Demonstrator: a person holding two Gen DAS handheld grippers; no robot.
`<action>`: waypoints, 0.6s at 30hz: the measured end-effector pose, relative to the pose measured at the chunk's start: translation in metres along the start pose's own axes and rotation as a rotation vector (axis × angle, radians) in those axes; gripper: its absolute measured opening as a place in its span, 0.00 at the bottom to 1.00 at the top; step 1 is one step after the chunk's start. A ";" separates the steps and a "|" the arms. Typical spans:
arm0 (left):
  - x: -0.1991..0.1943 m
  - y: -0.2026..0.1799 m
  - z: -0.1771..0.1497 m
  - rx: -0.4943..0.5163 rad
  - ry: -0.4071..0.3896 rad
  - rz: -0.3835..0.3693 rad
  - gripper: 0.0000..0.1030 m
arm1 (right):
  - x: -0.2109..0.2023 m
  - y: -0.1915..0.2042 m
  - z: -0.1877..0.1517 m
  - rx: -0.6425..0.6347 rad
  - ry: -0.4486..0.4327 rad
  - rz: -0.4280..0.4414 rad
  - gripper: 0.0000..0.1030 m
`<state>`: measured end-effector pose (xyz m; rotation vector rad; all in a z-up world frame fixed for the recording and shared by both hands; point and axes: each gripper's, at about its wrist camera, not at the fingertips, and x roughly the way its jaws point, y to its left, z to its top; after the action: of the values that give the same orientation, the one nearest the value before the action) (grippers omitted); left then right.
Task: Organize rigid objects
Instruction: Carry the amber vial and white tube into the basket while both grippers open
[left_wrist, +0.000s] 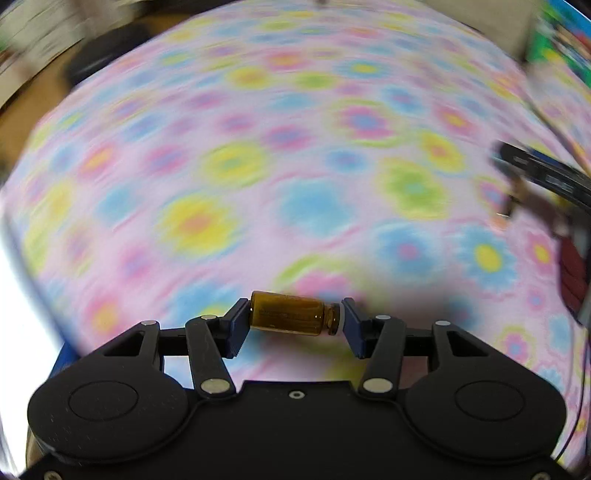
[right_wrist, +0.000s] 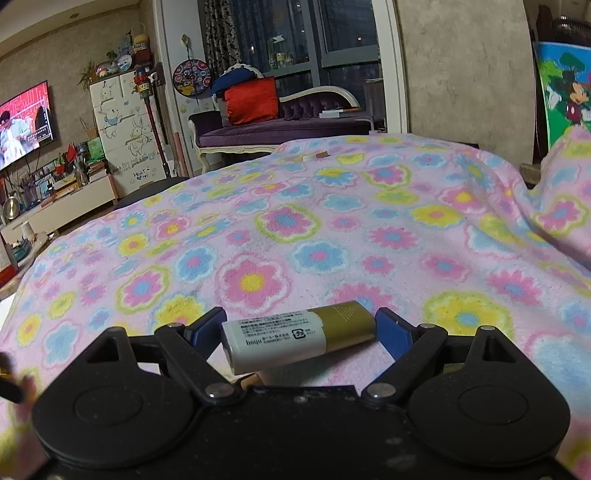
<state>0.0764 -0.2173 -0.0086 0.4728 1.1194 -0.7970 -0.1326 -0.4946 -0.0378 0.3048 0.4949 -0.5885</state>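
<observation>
Amber vial: a small brown glass bottle (left_wrist: 291, 313) lies crosswise between the blue pads of the left gripper (left_wrist: 293, 322), base on one pad, narrow neck and pale cap on the other; clamped end to end, clear of the cloth.
White and gold tube: a flat plastic container with a gold cap (right_wrist: 295, 338) sits crosswise in the right gripper (right_wrist: 300, 334); both blue pads press on its ends, so it looks gripped lengthwise.
Surface: a pink fleece blanket printed with flowers (right_wrist: 332, 229) spreads ahead of both tools; badly smeared in the left view.
Beyond: a small pale and brown item (right_wrist: 316, 156) lies far ahead on the blanket, too small to name.
Step in hand: judged as carrying, one object in each tool, neither set down.
Next move: likely calls for a clear spot on the blanket, a slow lowering, then easing the pads apart; the round vial may roll.
Writing: "hoyu" on the tube, with fine Japanese print too small to read; the vial's label is illegible.
</observation>
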 end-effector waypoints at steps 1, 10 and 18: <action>-0.005 0.013 -0.003 -0.051 0.019 0.032 0.50 | 0.001 -0.002 0.001 0.014 0.003 0.002 0.85; -0.062 0.142 -0.064 -0.452 0.012 0.179 0.50 | 0.009 0.003 0.006 0.013 0.054 -0.077 0.85; -0.058 0.204 -0.120 -0.669 0.085 0.251 0.49 | 0.030 0.062 0.024 -0.122 0.199 -0.324 0.85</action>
<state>0.1473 0.0163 -0.0110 0.0767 1.2955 -0.1562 -0.0652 -0.4688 -0.0253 0.1676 0.7771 -0.8433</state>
